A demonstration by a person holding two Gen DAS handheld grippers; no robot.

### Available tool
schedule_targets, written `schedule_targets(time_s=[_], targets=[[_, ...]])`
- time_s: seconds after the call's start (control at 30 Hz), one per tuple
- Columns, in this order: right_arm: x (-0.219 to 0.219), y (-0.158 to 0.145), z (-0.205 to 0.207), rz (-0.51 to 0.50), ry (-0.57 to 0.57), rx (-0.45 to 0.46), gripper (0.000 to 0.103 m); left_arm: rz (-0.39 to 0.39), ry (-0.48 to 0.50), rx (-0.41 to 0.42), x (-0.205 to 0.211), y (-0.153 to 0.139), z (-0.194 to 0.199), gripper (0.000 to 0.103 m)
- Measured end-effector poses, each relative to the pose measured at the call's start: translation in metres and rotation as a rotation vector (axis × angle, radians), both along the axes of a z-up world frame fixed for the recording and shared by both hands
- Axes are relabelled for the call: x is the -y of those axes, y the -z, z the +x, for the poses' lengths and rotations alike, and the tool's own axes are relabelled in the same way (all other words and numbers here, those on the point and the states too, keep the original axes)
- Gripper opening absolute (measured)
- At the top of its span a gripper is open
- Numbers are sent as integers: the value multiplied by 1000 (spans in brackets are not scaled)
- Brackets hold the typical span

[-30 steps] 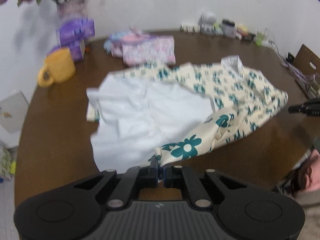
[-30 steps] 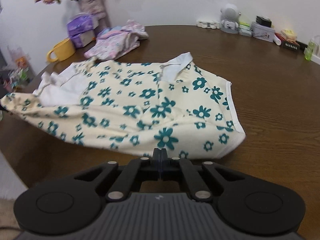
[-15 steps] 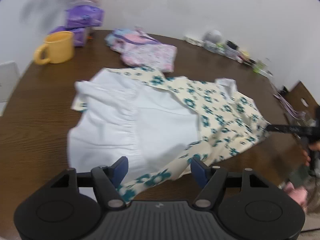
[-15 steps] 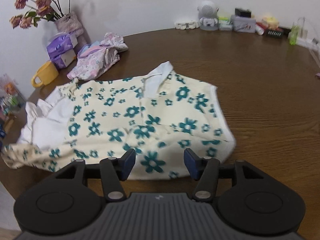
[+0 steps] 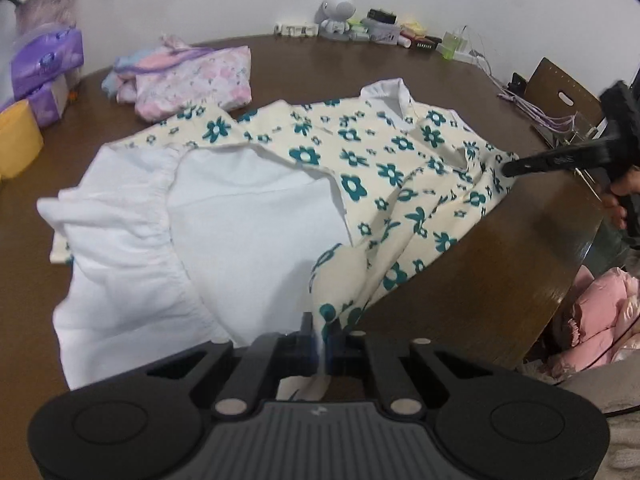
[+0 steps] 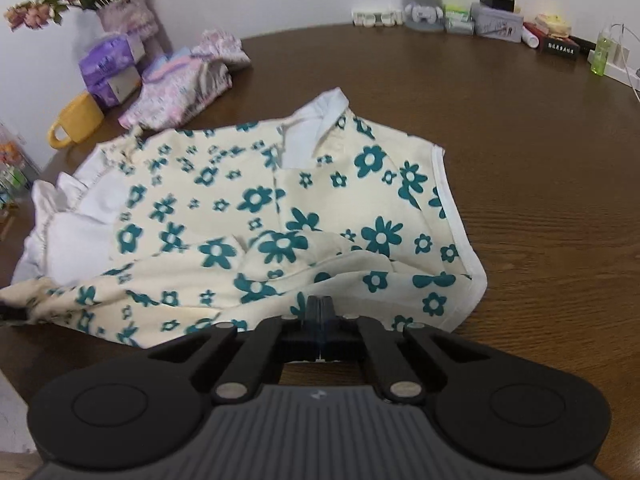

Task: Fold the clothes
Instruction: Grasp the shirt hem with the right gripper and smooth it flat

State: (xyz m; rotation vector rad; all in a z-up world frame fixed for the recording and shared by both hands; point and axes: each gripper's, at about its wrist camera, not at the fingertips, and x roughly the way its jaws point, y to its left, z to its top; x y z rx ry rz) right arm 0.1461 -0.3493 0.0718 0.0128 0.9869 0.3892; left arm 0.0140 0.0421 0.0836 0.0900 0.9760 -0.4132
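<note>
Floral dress (image 5: 400, 168) lies on the table (image 6: 540, 184); left gripper (image 5: 320, 332) and right gripper (image 6: 320, 312), just closed, pinch its near edge.

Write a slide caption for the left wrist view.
Left gripper shut on the hem of a floral dress spread on a brown table; right gripper at its far edge.

shirt (image 6: 256, 216) mid-table (image 6: 540, 168); folded clothes (image 6: 180, 88), mug (image 6: 76, 124) behind-left; clutter row (image 6: 472, 20) along wall.
</note>
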Motion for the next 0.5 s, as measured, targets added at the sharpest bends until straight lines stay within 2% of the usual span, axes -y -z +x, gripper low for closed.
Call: schedule_targets(time_s=[0.13,0.23,0.3,0.37,0.4,0.43,0.5], targets=[[13,-22,-34,-21,-41,42,0,-31,-3,-21,-9,-2,-9,3],[20,-17,-52,-46,-48,-10,0,-46,-14,-85,-9,8,-9,4],[18,-13,-54,-44,-63,-32,5,-71,-35,-127,-9,12,-6,6],[8,-16,-53,-35,-99,4,16,-96,-62,-141,-9,12,-2,16],[1,-18,-51,-33,-126,24,29,-105,-71,-135,-9,10,-2,26],[-8,-20,-47,-35,-162,48,38,-109,-79,-119,-10,7,-2,41],[-32,-23,-37,-71,-252,103,38,-106,-91,-93,-12,2,-4,53]])
